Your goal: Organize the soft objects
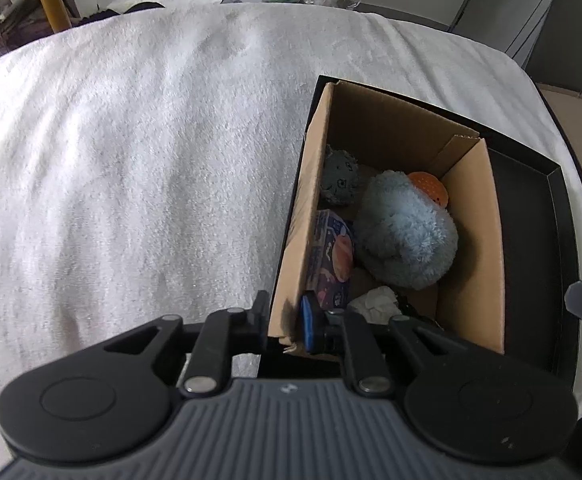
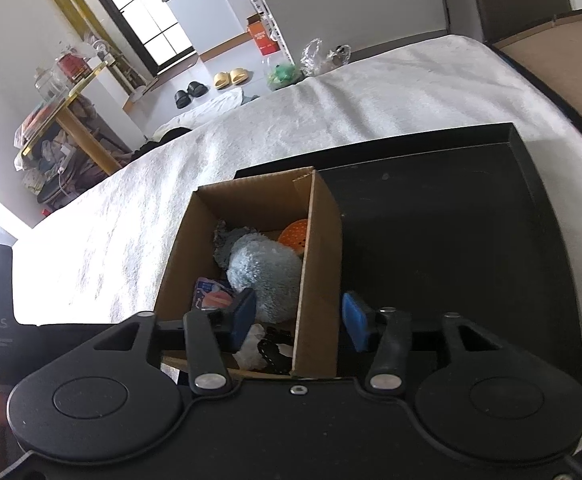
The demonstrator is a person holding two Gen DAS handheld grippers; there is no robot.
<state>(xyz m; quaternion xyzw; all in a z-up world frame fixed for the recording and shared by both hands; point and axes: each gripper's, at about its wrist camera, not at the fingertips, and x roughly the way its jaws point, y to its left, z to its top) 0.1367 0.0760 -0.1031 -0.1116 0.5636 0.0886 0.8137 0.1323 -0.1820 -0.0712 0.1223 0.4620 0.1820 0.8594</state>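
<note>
A brown cardboard box (image 1: 471, 240) sits inside a black tray (image 1: 547, 248) on the white blanket. In it lie a fluffy light-blue plush (image 1: 405, 236), a grey plush ball (image 1: 341, 180), an orange dotted toy (image 1: 431, 188), a printed soft pack (image 1: 331, 260) and a white crumpled cloth (image 1: 377, 304). My left gripper (image 1: 285, 320) is shut on the box's near-left wall. My right gripper (image 2: 299, 322) is open, its fingers straddling the box's right wall (image 2: 319, 280). The plush (image 2: 263, 272) and orange toy (image 2: 293, 232) also show there.
The white blanket (image 1: 131, 160) covers the bed around the tray. A second open cardboard box (image 2: 563, 64) stands past the bed's far right edge. Slippers (image 2: 231, 78), plastic bags (image 2: 311, 58) and a cluttered yellow table (image 2: 63, 120) lie beyond.
</note>
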